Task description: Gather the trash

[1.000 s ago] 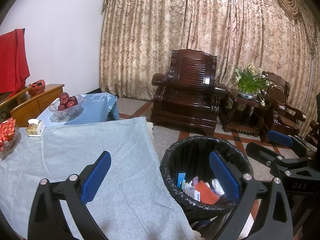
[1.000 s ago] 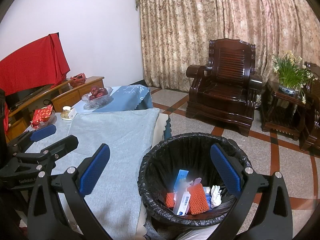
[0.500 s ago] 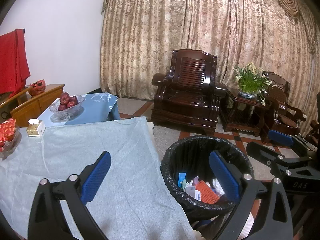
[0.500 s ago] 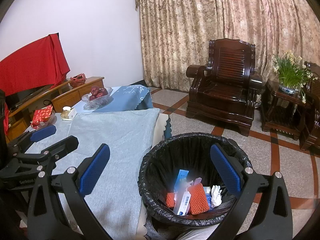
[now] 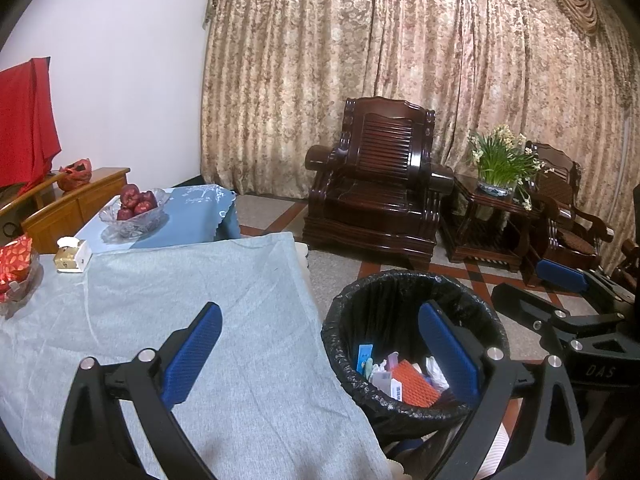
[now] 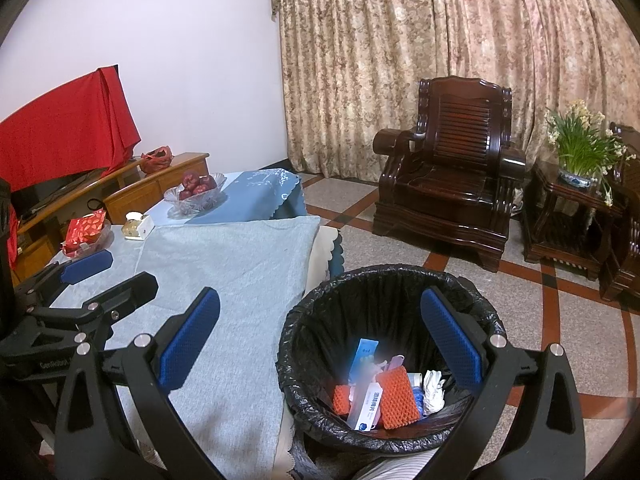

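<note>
Left tool (image 5: 320,344): fingers spread wide, nothing between them, held over the near right edge of the bench (image 5: 168,304) (grey cloth cover) and the bin rim. Right tool (image 6: 320,336): likewise spread wide, empty, held above the bin mouth.

Bin (image 6: 384,280): black liner, standing on the floor just beside the bench's right edge. Trash (image 6: 396,396) lies at the bottom, incl. orange foam netting, a white crumpled wad, a blue-and-white packet; other bits too small to tell.

Bench far left corner: fruit bowl (image 5: 134,210) w/ red fruit on a blue cloth. Left edge: small gold-and-white box (image 5: 70,256), then a dish w/ red packets (image 5: 16,268). Grey cloth in the middle carries nothing loose.

Beyond: dark wood armchair (image 5: 380,184), side table w/ potted flowers (image 5: 498,160), patterned curtain.
</note>
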{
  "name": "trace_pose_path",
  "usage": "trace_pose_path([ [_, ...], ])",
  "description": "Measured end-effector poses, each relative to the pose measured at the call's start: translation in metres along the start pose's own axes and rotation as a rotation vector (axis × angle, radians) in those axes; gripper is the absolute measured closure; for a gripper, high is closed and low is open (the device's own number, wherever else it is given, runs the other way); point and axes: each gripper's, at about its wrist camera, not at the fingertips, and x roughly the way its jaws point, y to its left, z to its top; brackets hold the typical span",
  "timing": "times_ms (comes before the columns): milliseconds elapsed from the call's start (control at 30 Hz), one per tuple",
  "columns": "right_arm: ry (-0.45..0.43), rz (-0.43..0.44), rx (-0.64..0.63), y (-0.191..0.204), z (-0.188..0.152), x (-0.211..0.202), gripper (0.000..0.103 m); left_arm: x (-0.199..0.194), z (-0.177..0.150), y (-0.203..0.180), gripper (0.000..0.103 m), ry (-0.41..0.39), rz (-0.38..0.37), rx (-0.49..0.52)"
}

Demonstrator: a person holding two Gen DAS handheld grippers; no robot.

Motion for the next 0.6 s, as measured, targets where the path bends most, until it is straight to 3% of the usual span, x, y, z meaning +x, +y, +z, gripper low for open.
trace_pose_path([
  [600, 0.000, 0.001, -0.001, 0.0012, 0.0000, -0.0005, 0.005, -0.0008, -0.0017, 0.0035, 0.006, 0.003, 0.000, 0.000],
])
